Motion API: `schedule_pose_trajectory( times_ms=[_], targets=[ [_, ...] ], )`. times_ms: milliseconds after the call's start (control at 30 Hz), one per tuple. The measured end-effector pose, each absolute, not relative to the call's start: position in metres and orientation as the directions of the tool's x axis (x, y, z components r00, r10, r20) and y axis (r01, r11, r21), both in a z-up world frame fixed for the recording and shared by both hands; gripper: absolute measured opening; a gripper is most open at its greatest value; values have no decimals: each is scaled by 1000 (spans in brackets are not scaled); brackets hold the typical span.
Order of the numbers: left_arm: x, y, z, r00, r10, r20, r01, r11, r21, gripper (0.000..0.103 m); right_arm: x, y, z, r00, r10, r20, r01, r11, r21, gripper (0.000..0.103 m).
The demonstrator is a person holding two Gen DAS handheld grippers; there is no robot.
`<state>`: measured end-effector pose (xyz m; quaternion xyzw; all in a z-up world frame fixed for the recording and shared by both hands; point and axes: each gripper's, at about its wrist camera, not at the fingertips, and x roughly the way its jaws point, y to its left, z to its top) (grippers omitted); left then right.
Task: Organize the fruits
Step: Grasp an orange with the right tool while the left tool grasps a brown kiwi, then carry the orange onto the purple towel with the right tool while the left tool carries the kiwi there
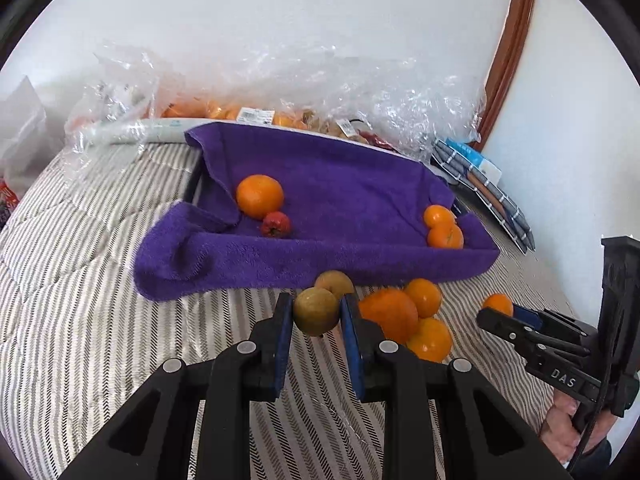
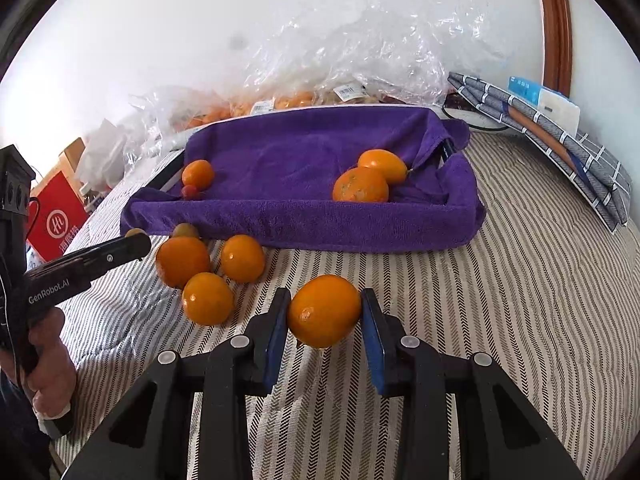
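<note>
My left gripper [image 1: 316, 312] is shut on a yellow-green round fruit [image 1: 315, 310], held just in front of the purple-towel-lined tray [image 1: 320, 256]. My right gripper [image 2: 325, 312] is shut on an orange [image 2: 324, 310] above the striped bedding. The tray holds a large orange [image 1: 260, 196], a small red fruit [image 1: 276, 224] and two oranges [image 1: 444, 228] at its right end. Loose oranges [image 2: 208, 272] and a second yellow-green fruit [image 1: 335, 283] lie on the bedding in front of the tray. The right gripper also shows in the left wrist view [image 1: 508, 316].
Clear plastic bags with more fruit [image 1: 248, 112] lie behind the tray against the white wall. Folded grey checked cloths [image 2: 560, 140] lie at the right. A red box [image 2: 56, 216] stands at the far left. A brown wooden frame [image 2: 556, 20] runs up the wall.
</note>
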<state>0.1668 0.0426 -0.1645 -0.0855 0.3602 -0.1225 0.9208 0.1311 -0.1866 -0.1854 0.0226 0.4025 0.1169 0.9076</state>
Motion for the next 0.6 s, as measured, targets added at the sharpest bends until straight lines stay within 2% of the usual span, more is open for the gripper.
schedule_pose_trajectory(
  times_ms=[600],
  targets=[
    [152, 50, -149, 765, -285, -577, 160, 953, -258, 23, 107, -202, -168, 695, 192, -693, -88, 979, 183, 35]
  ],
)
